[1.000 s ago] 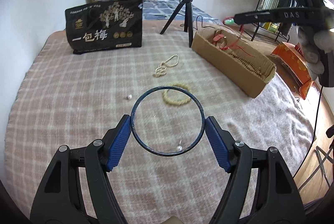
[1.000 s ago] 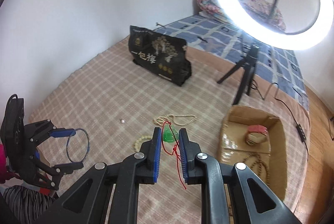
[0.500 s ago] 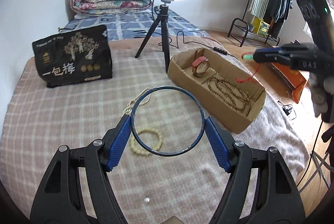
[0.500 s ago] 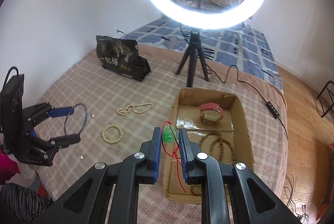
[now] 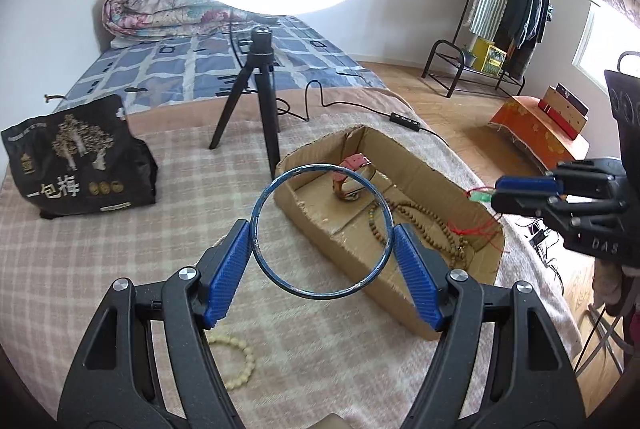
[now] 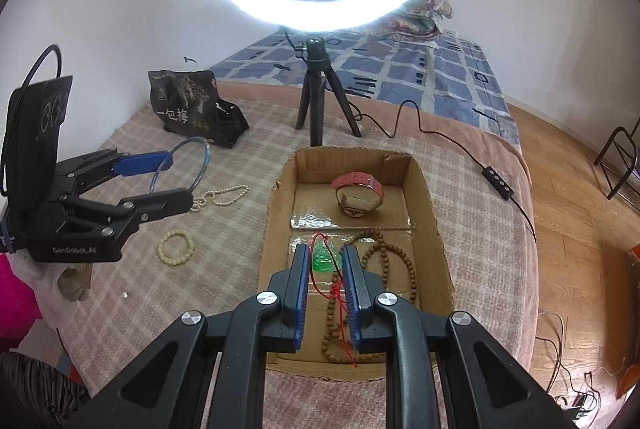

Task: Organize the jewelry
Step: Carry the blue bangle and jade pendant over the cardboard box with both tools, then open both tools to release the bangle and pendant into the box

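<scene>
My left gripper [image 5: 322,233] is shut on a blue bangle [image 5: 280,275] and holds it above the checked blanket, just left of the cardboard box [image 5: 476,269]. It also shows in the right wrist view [image 6: 176,175]. My right gripper [image 6: 325,257] is shut on a green pendant [image 6: 324,260] with a red cord [image 6: 340,309] and holds it over the near part of the box [image 6: 430,205]. A pink watch [image 6: 358,189] and a brown bead necklace [image 6: 384,261] lie in the box. A cream bead bracelet [image 6: 176,248] and a pearl necklace [image 6: 222,193] lie on the blanket.
A ring light on a black tripod [image 6: 318,97] stands just behind the box, its cable [image 6: 460,145] trailing right. A black snack bag [image 5: 76,165] stands at the back left. A small loose bead [image 6: 125,295] lies on the blanket. The bed's edge drops to wooden floor on the right.
Both grippers have moved toward the box. The right gripper with the pendant is now over the box's inside. The left gripper with the bangle has come closer to the box's left wall.
</scene>
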A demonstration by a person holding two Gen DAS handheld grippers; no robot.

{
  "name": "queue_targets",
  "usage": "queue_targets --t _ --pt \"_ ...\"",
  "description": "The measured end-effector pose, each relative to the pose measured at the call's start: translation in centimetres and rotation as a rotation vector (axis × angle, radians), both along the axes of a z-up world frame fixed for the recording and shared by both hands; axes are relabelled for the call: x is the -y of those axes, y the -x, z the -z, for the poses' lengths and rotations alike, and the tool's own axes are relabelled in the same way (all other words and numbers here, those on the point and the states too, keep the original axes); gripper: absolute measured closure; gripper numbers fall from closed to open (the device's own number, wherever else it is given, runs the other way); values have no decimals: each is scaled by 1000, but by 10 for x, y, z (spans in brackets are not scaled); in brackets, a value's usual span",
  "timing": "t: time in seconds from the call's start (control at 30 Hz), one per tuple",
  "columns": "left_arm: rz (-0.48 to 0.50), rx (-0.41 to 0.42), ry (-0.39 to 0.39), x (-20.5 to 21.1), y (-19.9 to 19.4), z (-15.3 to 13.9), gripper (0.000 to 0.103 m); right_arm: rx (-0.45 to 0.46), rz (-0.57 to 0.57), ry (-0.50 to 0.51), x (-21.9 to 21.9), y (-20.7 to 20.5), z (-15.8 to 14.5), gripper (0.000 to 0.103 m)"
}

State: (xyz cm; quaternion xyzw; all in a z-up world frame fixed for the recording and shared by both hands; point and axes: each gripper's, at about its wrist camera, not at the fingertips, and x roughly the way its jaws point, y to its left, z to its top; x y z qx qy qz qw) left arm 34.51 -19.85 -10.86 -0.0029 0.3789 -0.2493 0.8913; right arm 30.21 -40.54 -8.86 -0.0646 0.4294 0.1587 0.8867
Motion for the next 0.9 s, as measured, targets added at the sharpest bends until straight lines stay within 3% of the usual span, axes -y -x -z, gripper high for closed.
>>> queue_targets --t 0.4,0.7,0.77,0.9 --pt "27 -33 -24 41 -25 21 29 -25 20 2 14 -5 21 88" --pt "11 -36 -29 50 -33 27 29 -52 29 0 20 -7 33 87" --pt "5 -54 -16 49 -36 28 24 -53 32 -1 21 -5 35 86" --pt "5 -73 -1 47 -38 28 21 -32 45 11 20 -2 32 53"
